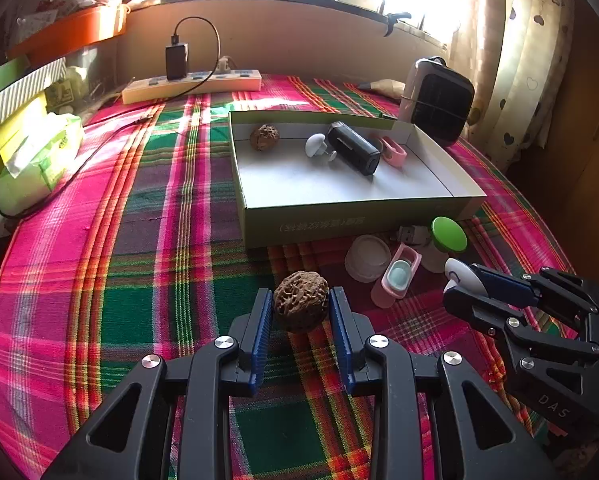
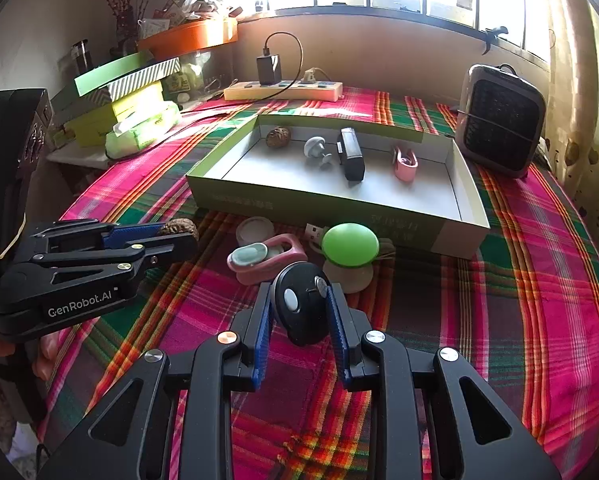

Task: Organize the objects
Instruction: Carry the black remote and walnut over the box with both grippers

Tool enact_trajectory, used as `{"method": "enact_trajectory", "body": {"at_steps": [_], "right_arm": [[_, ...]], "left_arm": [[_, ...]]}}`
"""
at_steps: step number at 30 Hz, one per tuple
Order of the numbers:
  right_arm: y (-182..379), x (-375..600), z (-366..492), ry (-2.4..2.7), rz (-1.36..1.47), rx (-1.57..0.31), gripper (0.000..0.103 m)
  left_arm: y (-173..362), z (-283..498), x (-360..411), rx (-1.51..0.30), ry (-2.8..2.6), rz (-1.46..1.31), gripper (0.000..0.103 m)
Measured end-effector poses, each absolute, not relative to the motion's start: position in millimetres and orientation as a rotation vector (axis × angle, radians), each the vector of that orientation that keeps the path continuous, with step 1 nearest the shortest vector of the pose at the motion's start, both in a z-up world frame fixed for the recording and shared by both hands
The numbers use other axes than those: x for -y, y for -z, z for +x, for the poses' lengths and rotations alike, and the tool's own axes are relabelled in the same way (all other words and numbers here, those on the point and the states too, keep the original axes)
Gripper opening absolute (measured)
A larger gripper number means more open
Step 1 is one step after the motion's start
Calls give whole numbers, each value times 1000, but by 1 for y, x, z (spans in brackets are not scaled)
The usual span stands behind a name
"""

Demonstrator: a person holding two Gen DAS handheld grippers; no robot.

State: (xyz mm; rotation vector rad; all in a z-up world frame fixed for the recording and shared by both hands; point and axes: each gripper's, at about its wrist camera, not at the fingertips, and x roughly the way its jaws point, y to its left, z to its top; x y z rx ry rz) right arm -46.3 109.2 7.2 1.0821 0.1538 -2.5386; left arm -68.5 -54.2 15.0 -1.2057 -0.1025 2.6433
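While left fingers (image 1: 301, 308) clamp a walnut (image 1: 300, 301), right fingers (image 2: 299, 310) grip a half-hidden remote (image 2: 301, 304).

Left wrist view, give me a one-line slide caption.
Left claw grips a walnut above the plaid tablecloth, before the open box already holding four items.

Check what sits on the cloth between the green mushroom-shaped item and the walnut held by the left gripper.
In the left wrist view, a pink clip-like case and a whitish round lid lie between the green mushroom item and the walnut.
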Motion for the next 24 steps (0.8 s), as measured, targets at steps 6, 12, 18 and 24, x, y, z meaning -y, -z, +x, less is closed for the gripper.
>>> {"method": "enact_trajectory", "body": {"at_steps": [6, 12, 18, 24], "right_arm": [[-9, -111, -45, 2537, 1071, -146, 28], [-13, -111, -44, 2535, 1051, -147, 28], [-16, -113, -43, 2534, 1035, -140, 28], [-16, -114, -43, 2526, 1026, -135, 28]], "left_arm": [[-19, -64, 52, 96, -2655, -1194, 27], [-23, -60, 50, 89, -2666, -1182, 27], [-27, -59, 47, 82, -2671, -1175, 27], [-30, -57, 42, 75, -2676, -1170, 27]]}}
